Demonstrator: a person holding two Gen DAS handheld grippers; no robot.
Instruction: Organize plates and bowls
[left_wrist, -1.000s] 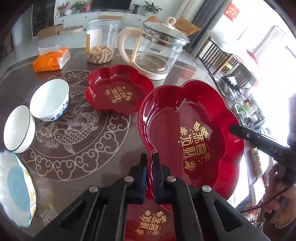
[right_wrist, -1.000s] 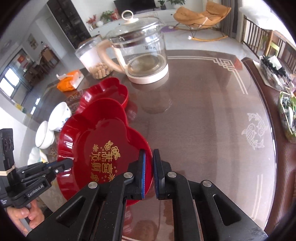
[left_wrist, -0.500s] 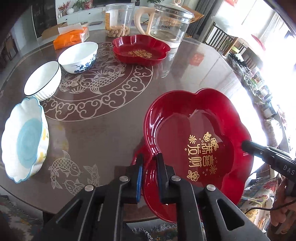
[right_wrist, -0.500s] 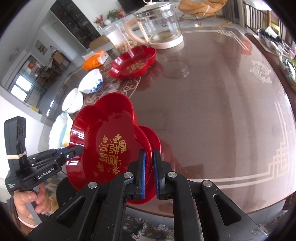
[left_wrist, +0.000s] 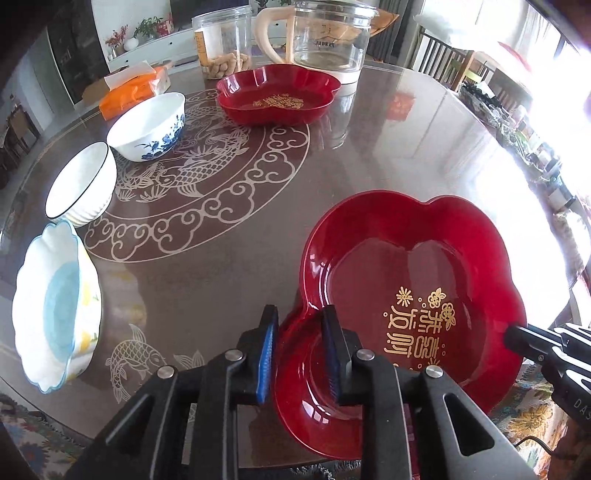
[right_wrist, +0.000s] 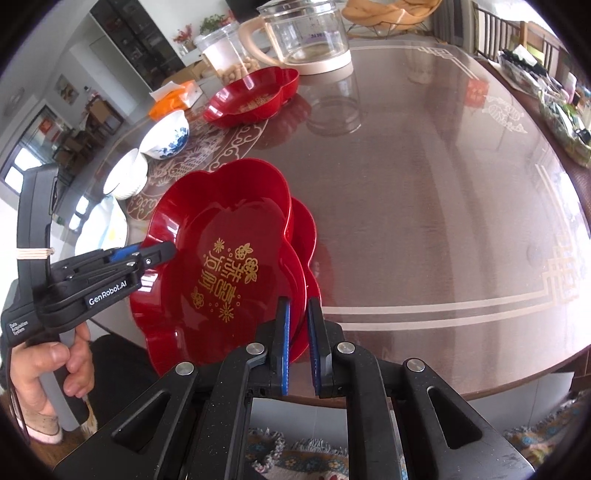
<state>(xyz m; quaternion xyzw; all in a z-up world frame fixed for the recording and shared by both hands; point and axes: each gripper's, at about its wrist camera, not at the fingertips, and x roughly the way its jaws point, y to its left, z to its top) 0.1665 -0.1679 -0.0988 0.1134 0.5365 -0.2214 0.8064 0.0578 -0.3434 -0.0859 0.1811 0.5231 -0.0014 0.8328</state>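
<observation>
A large red flower-shaped plate (left_wrist: 413, 280) with gold characters lies on a second red plate (left_wrist: 310, 406) at the table's near edge; both also show in the right wrist view (right_wrist: 221, 258). My left gripper (left_wrist: 299, 354) is open, its fingers astride the lower plate's rim. My right gripper (right_wrist: 297, 343) has opened slightly and straddles the plates' rims. A smaller red plate (left_wrist: 277, 94) sits at the back. Two white bowls (left_wrist: 147, 125) (left_wrist: 81, 184) and a white-blue scalloped dish (left_wrist: 55, 306) stand on the left.
A glass kettle (left_wrist: 325, 37), a jar of snacks (left_wrist: 223, 40) and an orange tissue pack (left_wrist: 133, 88) stand at the back of the round brown table (left_wrist: 406, 147). Chairs and clutter are beyond the table's right edge.
Both grippers have loosened from the stacked red plates; the left one has opened wide. The plates have settled at the table's near edge and both cameras have drawn back slightly.
</observation>
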